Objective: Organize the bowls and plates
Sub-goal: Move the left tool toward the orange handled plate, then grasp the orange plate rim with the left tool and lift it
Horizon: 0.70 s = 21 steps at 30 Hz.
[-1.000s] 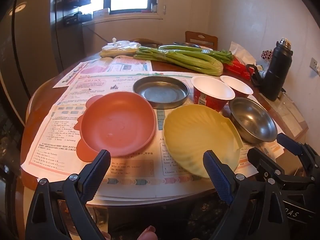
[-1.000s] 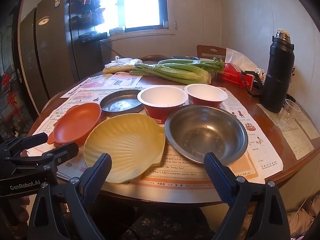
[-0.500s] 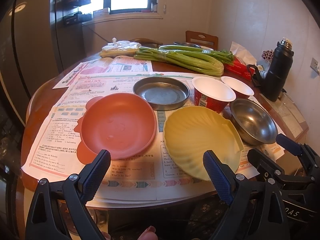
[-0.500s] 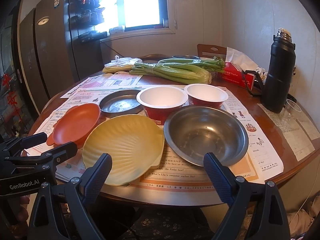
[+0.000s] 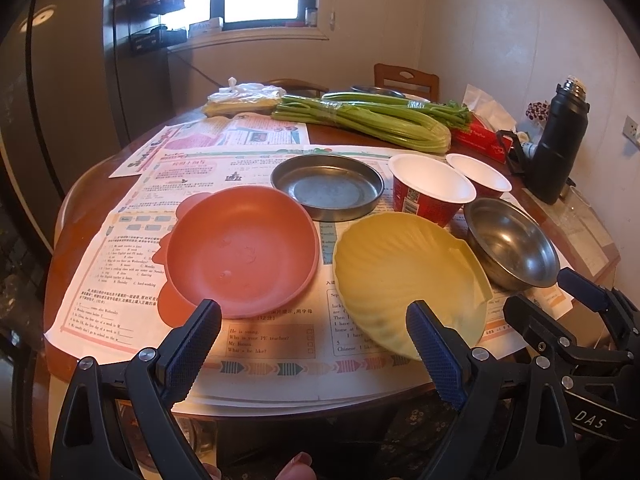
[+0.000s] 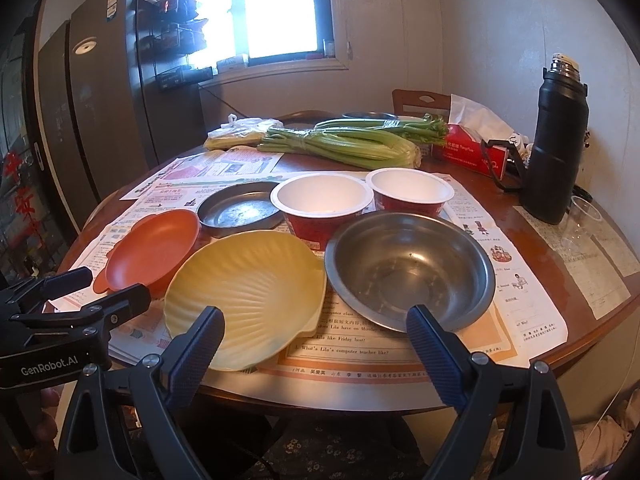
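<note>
Newspaper sheets (image 5: 264, 344) cover most of a round wooden table (image 6: 532, 236) under a bright window, and the dishes sit on them unstacked. Nearest are a yellow shell-shaped plate (image 6: 248, 296), touching a steel bowl (image 6: 408, 272) on its right, and an orange plate with ears (image 5: 240, 252) to its left. Behind these stand a shallow steel pan (image 5: 328, 188) and two red paper bowls (image 6: 320, 204) with white insides.

Both tools hover empty at the table's near edge: the left gripper (image 5: 316, 344) has its jaws wide apart before the orange and yellow plates, the right gripper (image 6: 316, 344) likewise before the yellow plate and steel bowl.

Risks, as I judge them: the yellow plate overhangs the table edge slightly, so a clumsy nudge might tip it off; pinching a thin rim could let a smooth plate swing or slip; dragging a dish might pull the loose paper and shift everything; the paper bowls would crush under a hard squeeze.

Readable writing: "GenRobot.AI" and "DAS" on the gripper bodies; on the paper, "What's Lila's computer teacher like?" and "Mr Brown". Labels on the red tissue box (image 6: 468, 152) are too blurred.
</note>
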### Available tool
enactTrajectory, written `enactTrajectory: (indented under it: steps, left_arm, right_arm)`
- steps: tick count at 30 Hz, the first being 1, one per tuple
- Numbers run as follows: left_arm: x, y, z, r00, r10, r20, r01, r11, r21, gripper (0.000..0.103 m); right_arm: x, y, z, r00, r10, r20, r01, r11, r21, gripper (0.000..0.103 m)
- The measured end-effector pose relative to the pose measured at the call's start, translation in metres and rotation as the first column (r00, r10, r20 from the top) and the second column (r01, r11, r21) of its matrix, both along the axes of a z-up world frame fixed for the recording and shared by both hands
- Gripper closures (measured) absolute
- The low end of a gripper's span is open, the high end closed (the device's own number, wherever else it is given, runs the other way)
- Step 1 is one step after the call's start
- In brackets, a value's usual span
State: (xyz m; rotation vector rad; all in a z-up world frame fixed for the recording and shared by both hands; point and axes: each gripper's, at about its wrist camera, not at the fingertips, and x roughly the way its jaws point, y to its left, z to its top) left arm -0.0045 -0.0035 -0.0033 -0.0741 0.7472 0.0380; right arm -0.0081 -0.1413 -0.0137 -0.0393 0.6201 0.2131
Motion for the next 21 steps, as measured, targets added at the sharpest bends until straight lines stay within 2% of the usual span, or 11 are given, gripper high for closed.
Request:
enactTrajectory:
  steps: [14, 21]
  left_arm:
    - [0.002, 0.010, 0.001, 0.999, 0.031, -0.011, -0.031, 0.999, -0.010, 0.009]
    - [0.010, 0.026, 0.010, 0.998, 0.066, -0.016, -0.066, 0.998, -0.015, 0.009]
  right_arm:
    - [0.001, 0.004, 0.003, 1.000, 0.009, -0.001, -0.009, 1.000, -0.009, 0.011]
    - [0.012, 0.024, 0.016, 0.997, 0.071, -0.005, -0.072, 0.997, -0.017, 0.011]
